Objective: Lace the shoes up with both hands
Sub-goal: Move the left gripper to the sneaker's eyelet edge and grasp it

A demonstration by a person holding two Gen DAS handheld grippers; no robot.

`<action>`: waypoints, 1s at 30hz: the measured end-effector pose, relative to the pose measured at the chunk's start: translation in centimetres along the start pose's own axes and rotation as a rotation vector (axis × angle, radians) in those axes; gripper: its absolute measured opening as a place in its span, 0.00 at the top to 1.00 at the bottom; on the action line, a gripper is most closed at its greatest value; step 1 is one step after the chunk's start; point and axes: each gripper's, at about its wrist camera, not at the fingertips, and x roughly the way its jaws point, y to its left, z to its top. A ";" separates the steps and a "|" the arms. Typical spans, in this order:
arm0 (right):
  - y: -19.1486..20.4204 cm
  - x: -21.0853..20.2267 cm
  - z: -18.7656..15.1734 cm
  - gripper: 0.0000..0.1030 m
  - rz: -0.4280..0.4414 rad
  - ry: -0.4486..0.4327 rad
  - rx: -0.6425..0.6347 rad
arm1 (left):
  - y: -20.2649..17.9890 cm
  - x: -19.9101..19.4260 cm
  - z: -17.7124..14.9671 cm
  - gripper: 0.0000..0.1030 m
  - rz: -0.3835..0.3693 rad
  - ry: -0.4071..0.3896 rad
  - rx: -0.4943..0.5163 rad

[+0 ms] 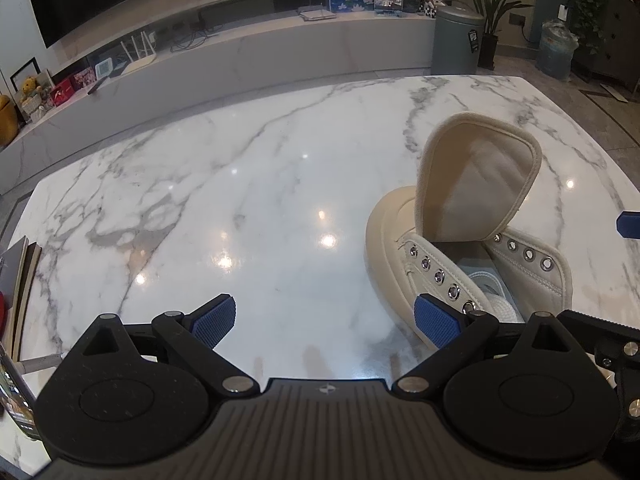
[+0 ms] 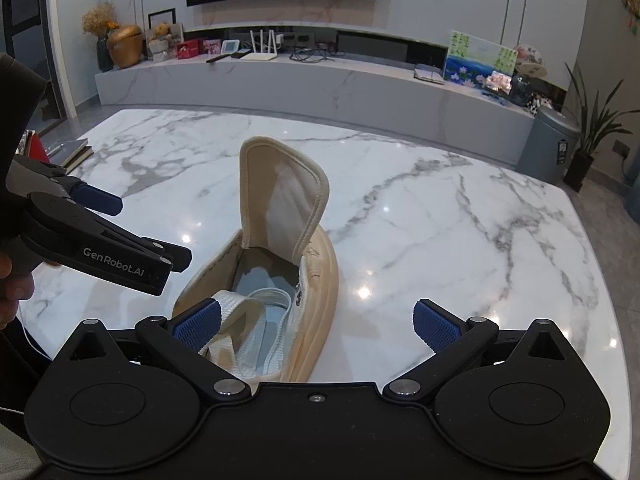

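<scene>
A cream canvas shoe stands on the marble table with its tongue pulled up and its metal eyelets bare. A white flat lace lies bundled inside the shoe. My left gripper is open and empty, left of the shoe, its right pad by the eyelet row. My right gripper is open and empty just behind the shoe's heel, its left pad close to the lace. The left gripper also shows in the right wrist view.
Books lie at the table's left edge. Beyond the table are a long low TV bench, a grey bin and potted plants on the floor.
</scene>
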 end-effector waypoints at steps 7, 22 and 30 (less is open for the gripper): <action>-0.1 -0.2 -0.3 0.01 -0.008 -0.009 0.018 | 0.0 -0.1 0.1 0.06 -0.010 -0.021 -0.003; -0.5 -0.6 -0.8 0.01 0.009 -0.037 0.060 | -0.7 -0.6 0.5 0.06 -0.003 -0.027 0.039; -1.0 -0.5 -0.9 0.01 0.002 -0.036 0.086 | -0.8 -0.9 0.5 0.06 -0.022 -0.033 0.045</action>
